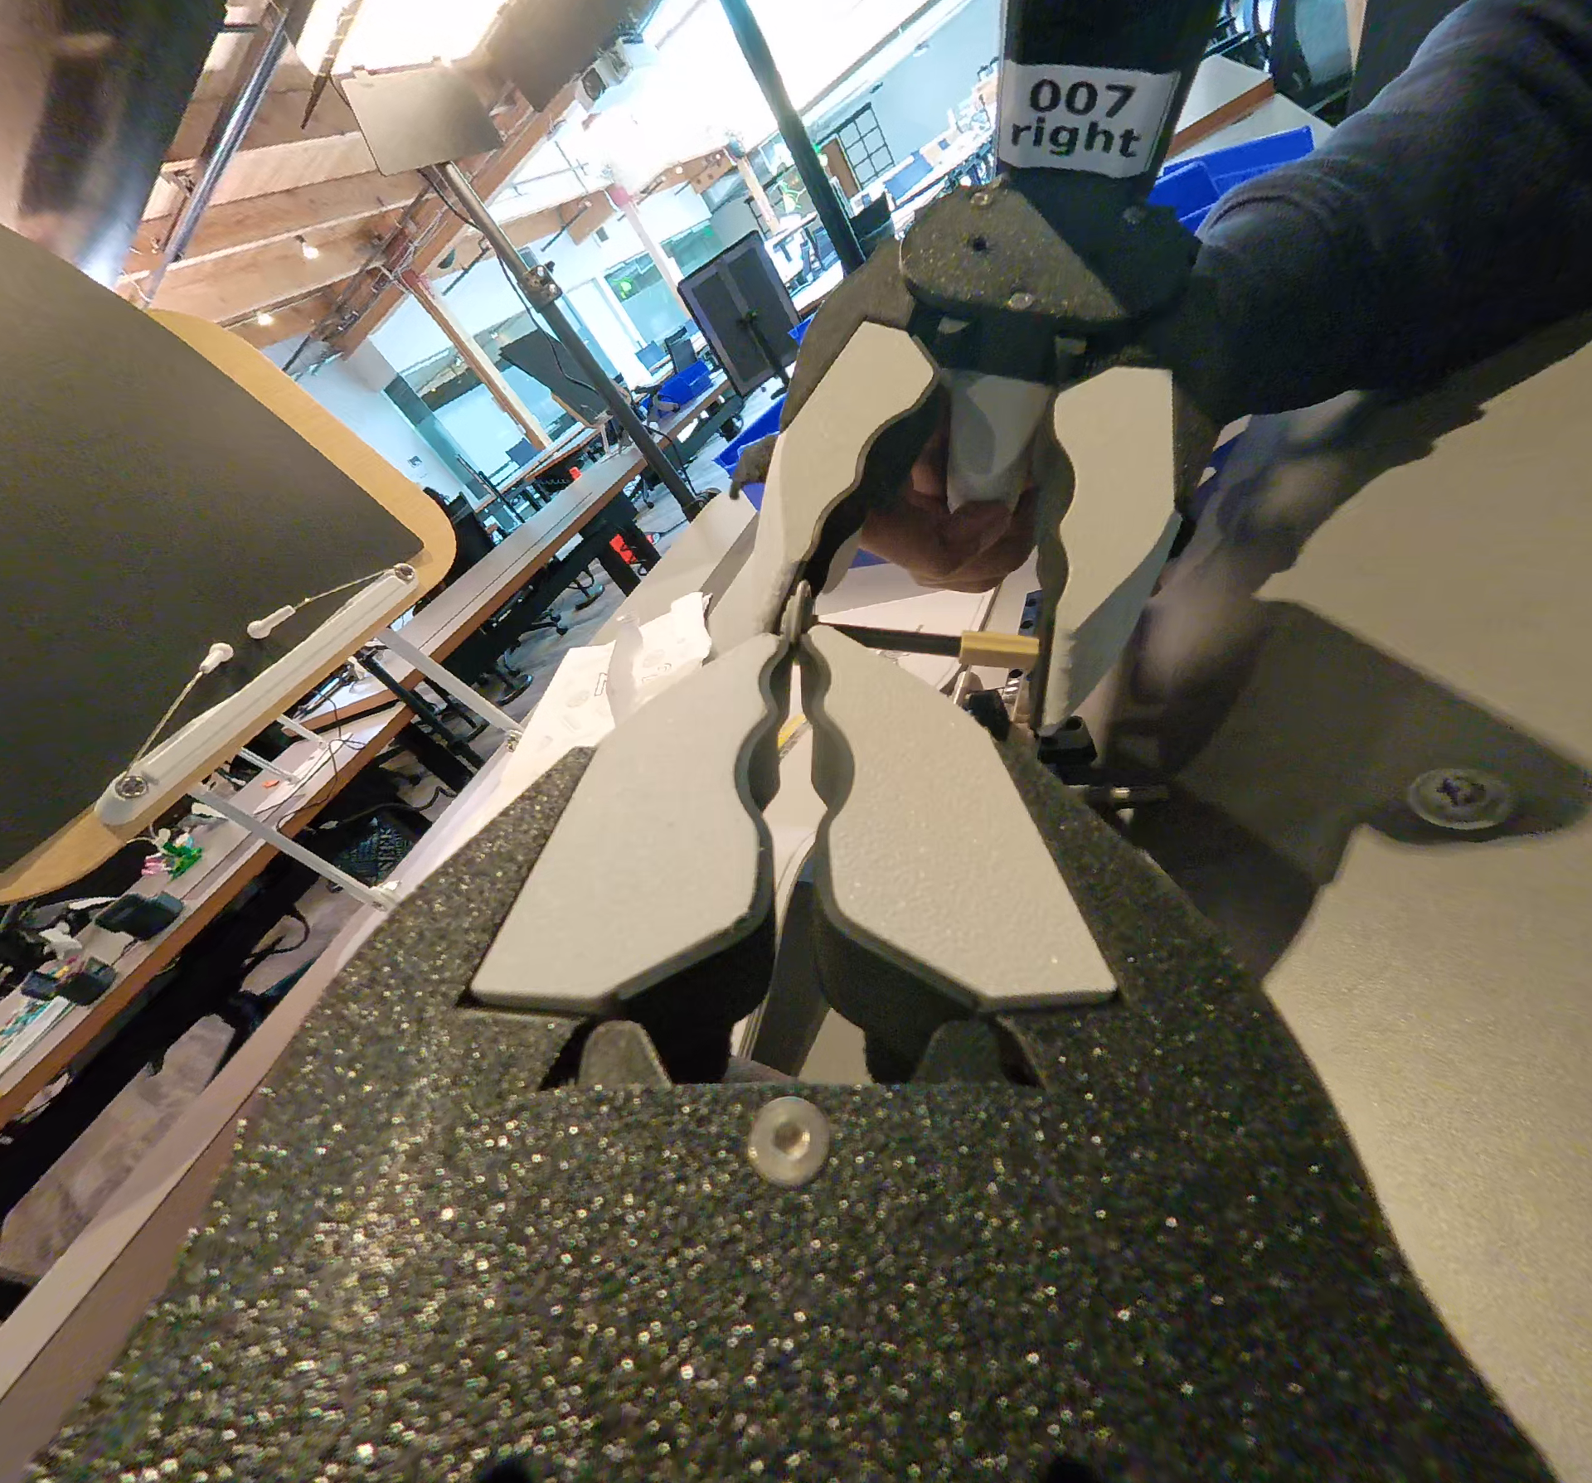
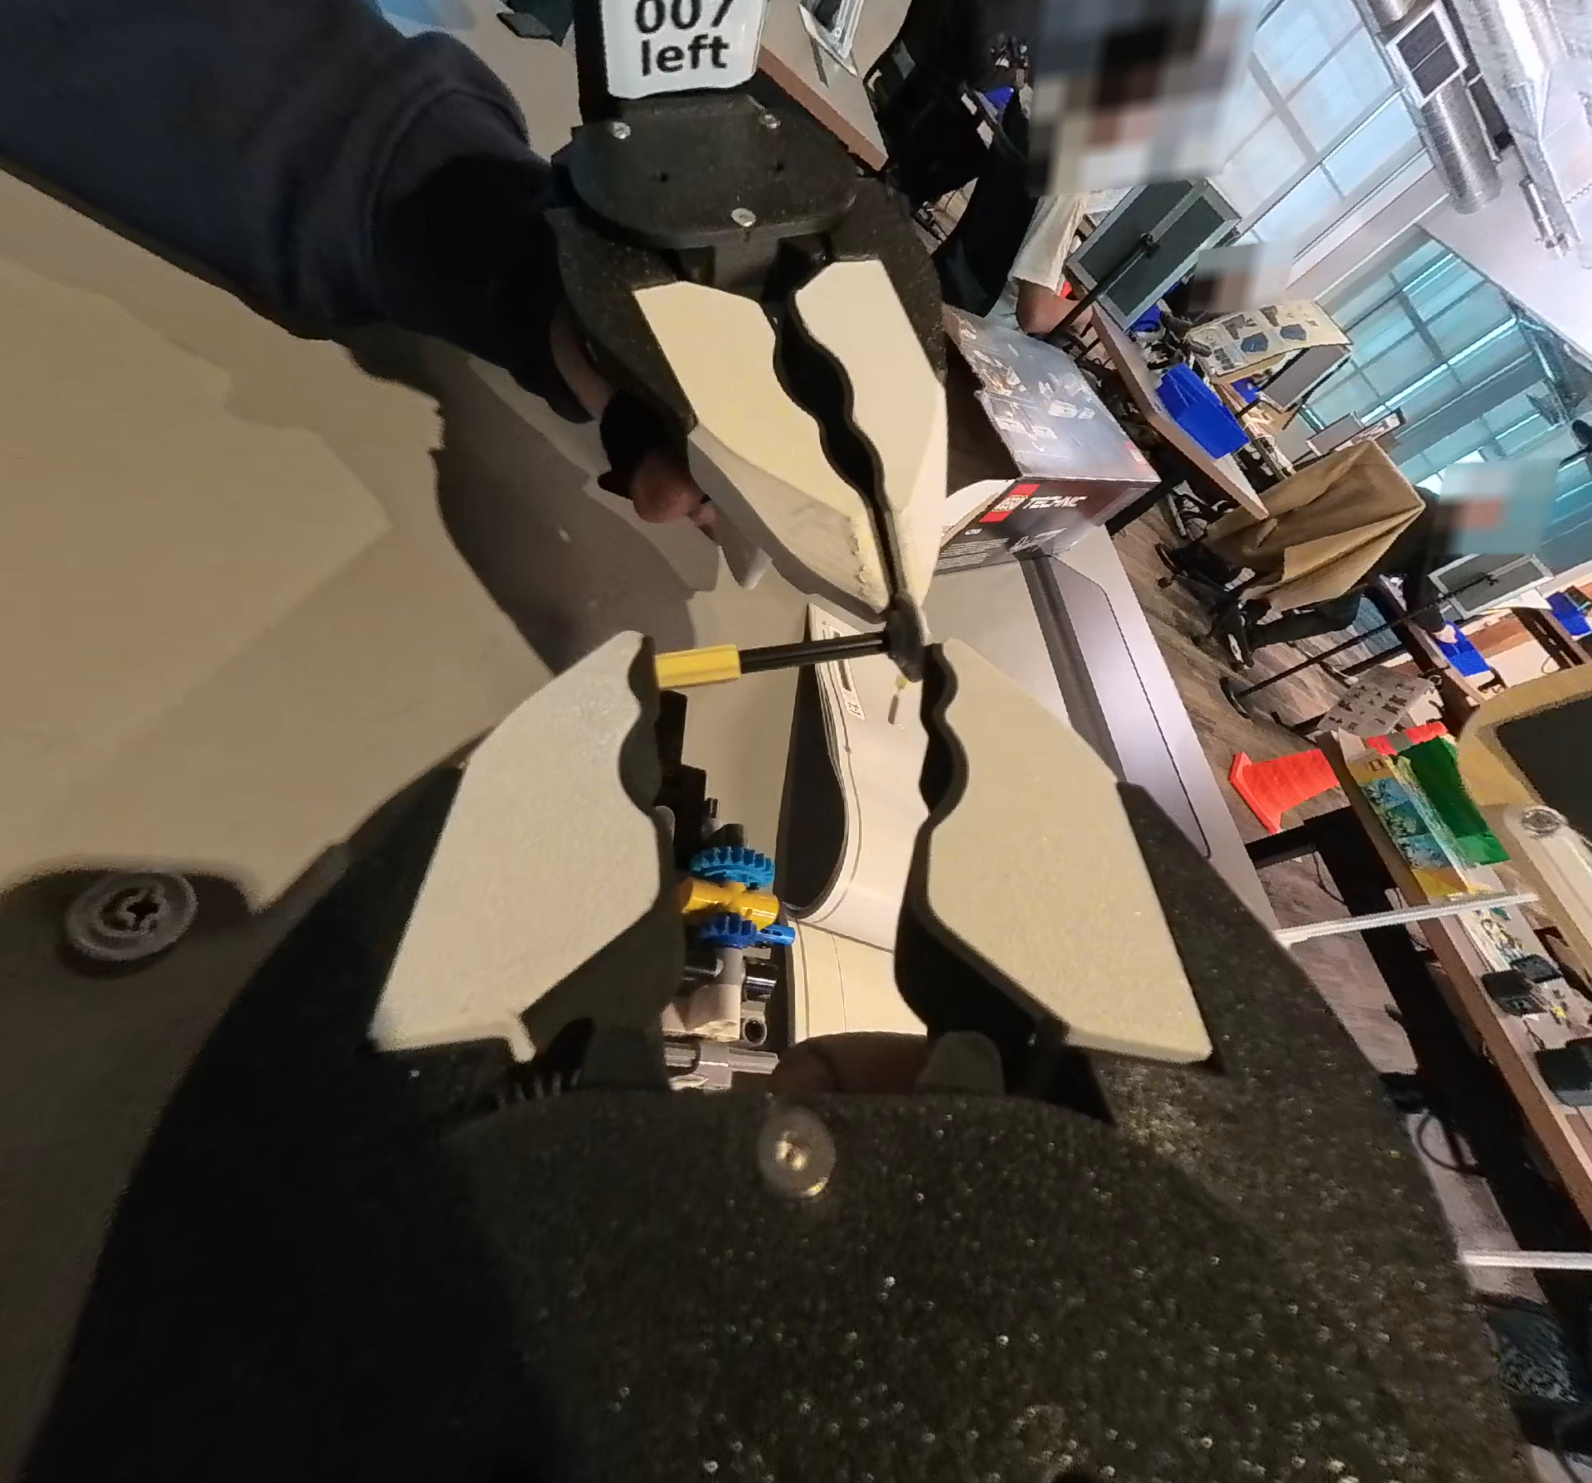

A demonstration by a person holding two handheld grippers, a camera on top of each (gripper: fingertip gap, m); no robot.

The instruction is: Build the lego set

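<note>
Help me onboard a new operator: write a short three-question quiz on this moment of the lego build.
1. True or false: the left gripper and the right gripper are both shut.
2. What does the left gripper pinch at its tips? A) the end of the black axle B) a blue gear C) a cardboard box
3. Fill in: the sleeve on the axle's free end, near one fingertip of the right gripper, is ____ in colour.

Key: 1 false, the right gripper stands open. 2 A. 3 yellow.
</note>
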